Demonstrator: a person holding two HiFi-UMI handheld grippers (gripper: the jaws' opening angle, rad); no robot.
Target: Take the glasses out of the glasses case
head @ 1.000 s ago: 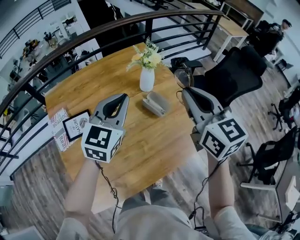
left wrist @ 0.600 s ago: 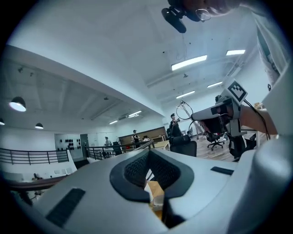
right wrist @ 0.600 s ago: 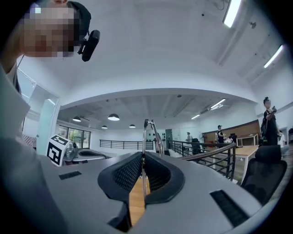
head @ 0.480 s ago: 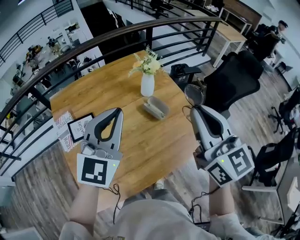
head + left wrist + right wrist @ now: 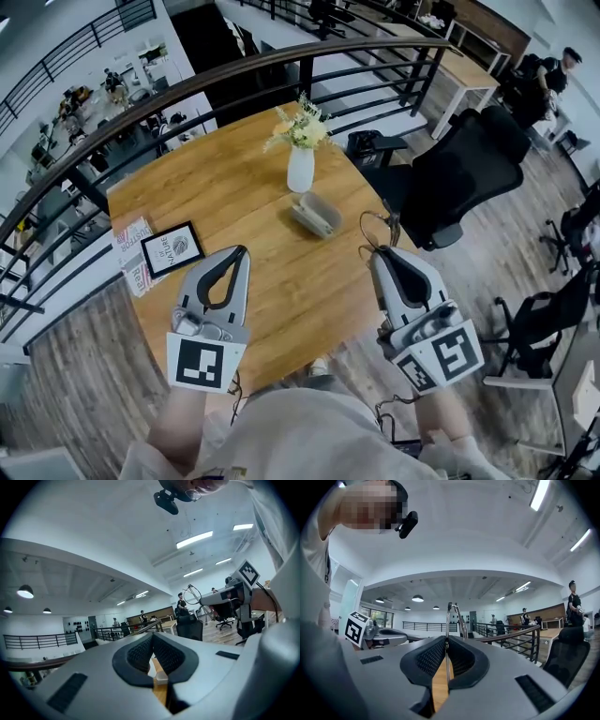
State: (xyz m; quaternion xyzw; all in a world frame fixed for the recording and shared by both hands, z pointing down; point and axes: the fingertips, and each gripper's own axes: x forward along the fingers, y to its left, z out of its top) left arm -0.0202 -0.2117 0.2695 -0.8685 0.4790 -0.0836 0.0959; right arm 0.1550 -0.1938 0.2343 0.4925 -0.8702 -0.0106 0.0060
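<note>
Right gripper (image 5: 446, 644), clamped on glasses (image 5: 449, 616), and left gripper (image 5: 152, 637), closed empty, now sit farther back from the open glasses case (image 5: 314, 214); removal looks complete.

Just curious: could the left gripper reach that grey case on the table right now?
Probably yes: only bare table lies between the left gripper and the case; the vase stands beyond it.

The wooden table (image 5: 234, 192) bears a vase (image 5: 300, 170), glasses case (image 5: 315, 215), frame (image 5: 173, 249) and books (image 5: 130, 232).
</note>
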